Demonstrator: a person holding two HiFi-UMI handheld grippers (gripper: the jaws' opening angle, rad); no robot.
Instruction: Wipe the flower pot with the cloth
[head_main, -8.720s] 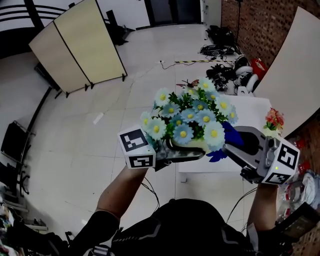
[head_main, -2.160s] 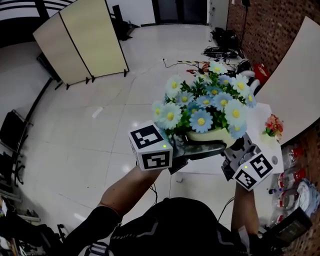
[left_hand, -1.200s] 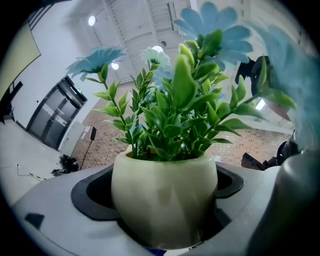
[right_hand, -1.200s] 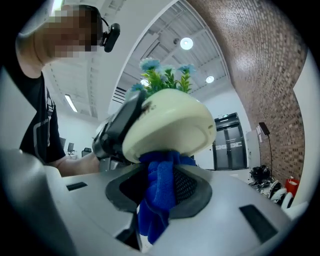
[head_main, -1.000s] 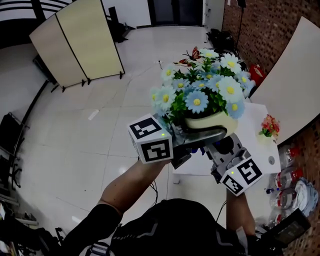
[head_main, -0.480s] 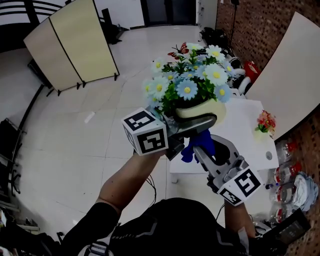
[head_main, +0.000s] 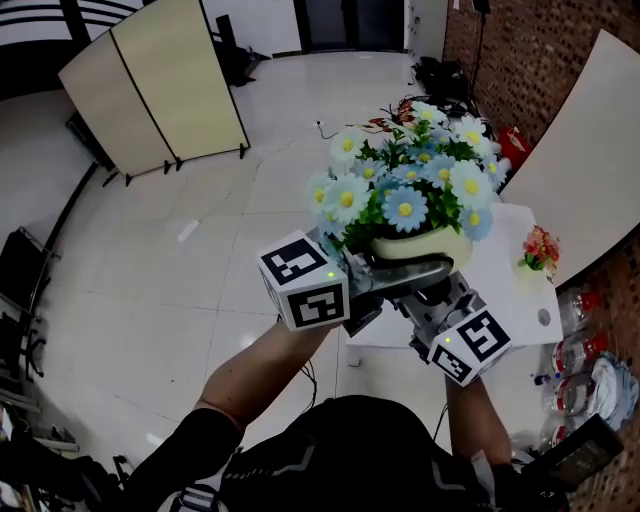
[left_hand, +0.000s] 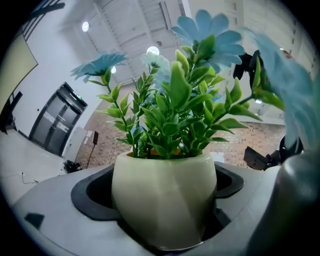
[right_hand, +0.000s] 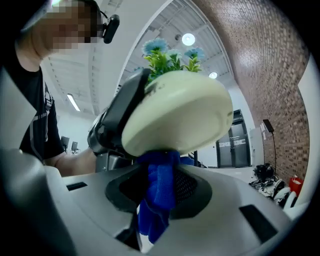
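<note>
Gripping flower pot (left_hand: 164, 195) w/ left gripper (head_main: 402, 272), jaws narrowed onto both sides of the cream body, low down. Held up in air, well above floor, approx upright, tipped a little. Pinching blue cloth (right_hand: 158, 197) in right gripper (head_main: 432, 298), jaws nearly together on bunched fabric, loose end hanging down.

Key relation, in right gripper view: pot's underside at 12 o'clock, straight over the jaws, top of cloth touching the base. Long axis of pot running 6-to-12 there, so base facing cloth end-on. In head view: right gripper tucked under pot from approx 5 o'clock, left reaching in from 8 o'clock. Right nearer the base, left tied up w/ holding.

Judging step as wiping the bottom. Sides prob out of reach without swinging cloth up round to 3 or 9 o'clock, minding left jaw wrapped along the pot's side. Blue & white flowers (head_main: 410, 185) overhanging rim at 12 o'clock, so possible snag if going high.

Below, at 3–4 o'clock in head view: white table (head_main: 505, 290) w/ small red-flowered pot (head_main: 541, 248), well apart from the work. Folding screen (head_main: 150, 90) at 10 o'clock and brick wall (head_main: 540, 50) at 1 o'clock, both far off. Nothing btwn cloth & pot.
</note>
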